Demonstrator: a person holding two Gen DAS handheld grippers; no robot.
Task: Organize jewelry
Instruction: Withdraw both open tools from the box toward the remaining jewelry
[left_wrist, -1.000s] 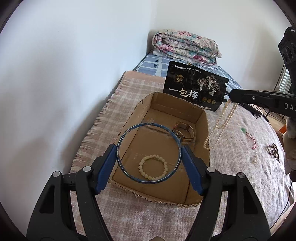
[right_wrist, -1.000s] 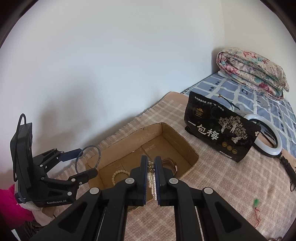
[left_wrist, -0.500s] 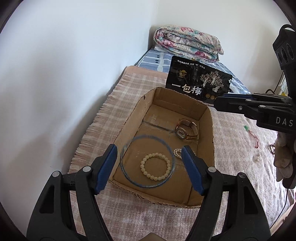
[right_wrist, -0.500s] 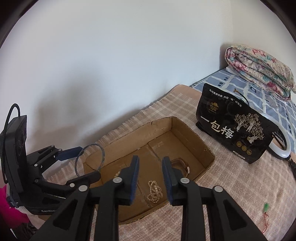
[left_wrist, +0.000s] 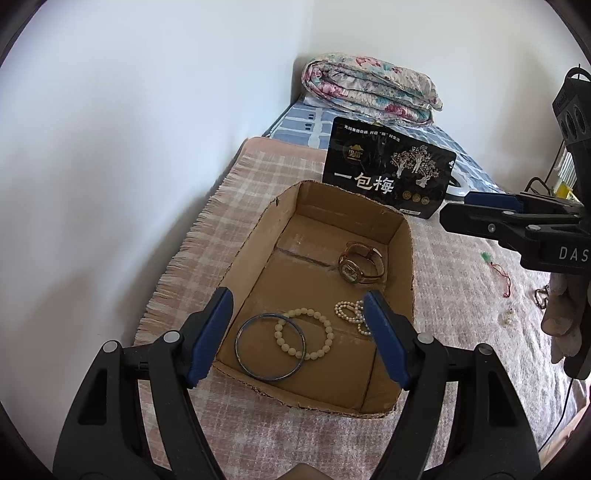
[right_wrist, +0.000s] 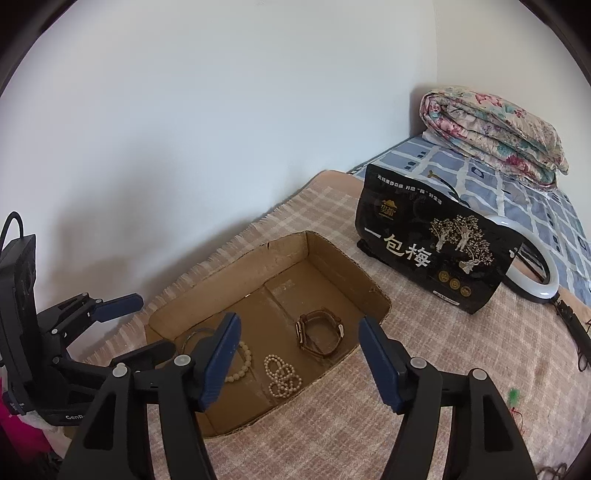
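An open cardboard box (left_wrist: 404, 236) lies on a checked blanket. In it lie a blue bangle (left_wrist: 270, 346), a cream bead bracelet (left_wrist: 304, 333), a pearl necklace (left_wrist: 351, 312) and a brown-strap watch (left_wrist: 362, 263). My left gripper (left_wrist: 299, 330) is open and empty above the box's near end. My right gripper (right_wrist: 297, 360) is open and empty above the box (right_wrist: 373, 291), over the pearl necklace (right_wrist: 282, 376) and the watch (right_wrist: 318, 336). The bead bracelet (right_wrist: 240, 363) is partly hidden by my right finger.
A black snack bag (left_wrist: 388, 173) stands behind the box. A folded floral quilt (left_wrist: 369, 88) lies at the bed's far end. A red cord with a green bead (left_wrist: 496, 267) and small dark jewelry (left_wrist: 541, 297) lie on the blanket to the right. A ring light (right_wrist: 532, 280) lies behind the bag.
My left gripper let go of the blue bangle, which dropped into the box. My right gripper opened and let the pearl necklace fall into the box, then opened wider.
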